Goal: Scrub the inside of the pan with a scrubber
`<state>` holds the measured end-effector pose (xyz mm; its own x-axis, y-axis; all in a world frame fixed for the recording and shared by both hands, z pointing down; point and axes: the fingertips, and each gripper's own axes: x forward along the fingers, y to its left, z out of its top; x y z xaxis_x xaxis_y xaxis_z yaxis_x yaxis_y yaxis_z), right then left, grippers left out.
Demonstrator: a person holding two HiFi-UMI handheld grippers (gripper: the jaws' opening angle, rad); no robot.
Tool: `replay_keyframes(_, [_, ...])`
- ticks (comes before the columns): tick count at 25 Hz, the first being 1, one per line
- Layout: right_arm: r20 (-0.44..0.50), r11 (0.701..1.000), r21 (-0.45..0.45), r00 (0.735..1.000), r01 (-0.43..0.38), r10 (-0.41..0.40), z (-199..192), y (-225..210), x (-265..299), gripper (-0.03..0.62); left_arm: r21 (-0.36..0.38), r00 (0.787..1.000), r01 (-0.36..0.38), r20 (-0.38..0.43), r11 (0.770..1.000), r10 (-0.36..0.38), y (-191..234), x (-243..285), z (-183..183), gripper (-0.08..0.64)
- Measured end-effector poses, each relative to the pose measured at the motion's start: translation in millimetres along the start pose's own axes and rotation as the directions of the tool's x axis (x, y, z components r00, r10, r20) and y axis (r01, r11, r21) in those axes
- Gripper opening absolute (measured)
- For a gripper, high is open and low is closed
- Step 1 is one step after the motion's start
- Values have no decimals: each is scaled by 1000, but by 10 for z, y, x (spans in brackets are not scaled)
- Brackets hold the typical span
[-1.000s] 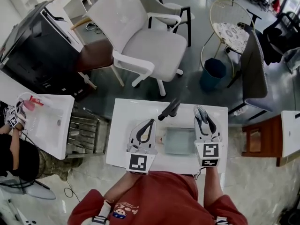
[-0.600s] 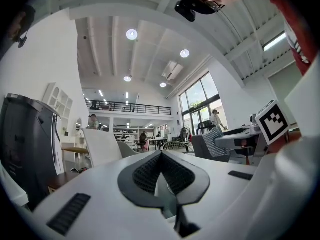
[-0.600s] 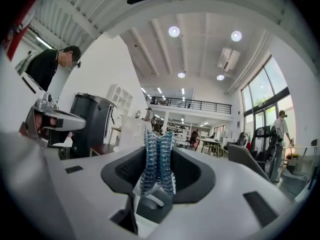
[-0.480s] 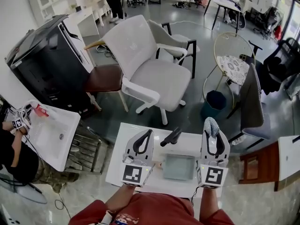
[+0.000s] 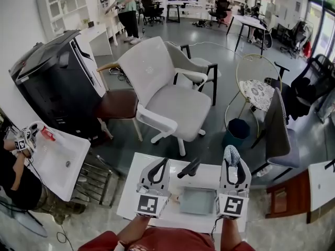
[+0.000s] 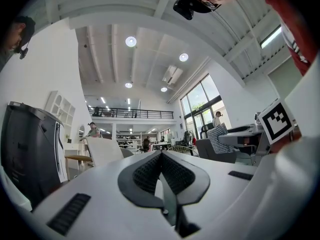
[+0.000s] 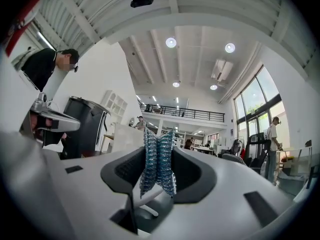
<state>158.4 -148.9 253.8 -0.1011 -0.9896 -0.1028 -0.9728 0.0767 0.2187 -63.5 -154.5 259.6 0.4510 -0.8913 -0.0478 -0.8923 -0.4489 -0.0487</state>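
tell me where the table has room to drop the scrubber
Bare table left of the left gripper, and a far strip between the pan handle and the right gripper. Crowded in the middle, where the pan sits.

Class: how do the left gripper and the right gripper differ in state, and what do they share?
The right gripper pinches a blue mesh scrubber in its fingers; the left gripper has its fingers together on nothing. The scrubber pokes out past the right gripper's tip; the left gripper's tip is bare. Both are shut, flanking the pan.
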Motion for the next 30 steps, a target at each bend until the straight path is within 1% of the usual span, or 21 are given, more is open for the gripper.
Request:
replay_keyframes(3, [-5,1000,4,1000,-8,8,-16,12,3,175,1,1000,2,2,1000,-2,-7,3,0,12])
replay_keyframes(7, [-19,999,-13,999,-39,39,-36,86,11,170,-2,1000,4,-1,1000,-4,-36,2,-11,12])
replay_keyframes(11, [-31,999,-15,999,-45,44,-61,122,21,170,-2,1000,9,-5,1000,-9,-55,11,-30,12])
replay_keyframes(14, [-39,999,-13,998,-52,52,-59,132,11,170,-2,1000,-2,-9,1000,2,-7,3,-40,12])
replay_keyframes(19, [-48,999,-10,998,-45,45,-98,104,-6,170,-4,1000,-22,-6,1000,22,73,0,-36,12])
replay_keyframes(30, [-46,999,-9,998,-46,46,-79,121,-33,172,-12,1000,7,-15,1000,-7,-49,-25,-56,12])
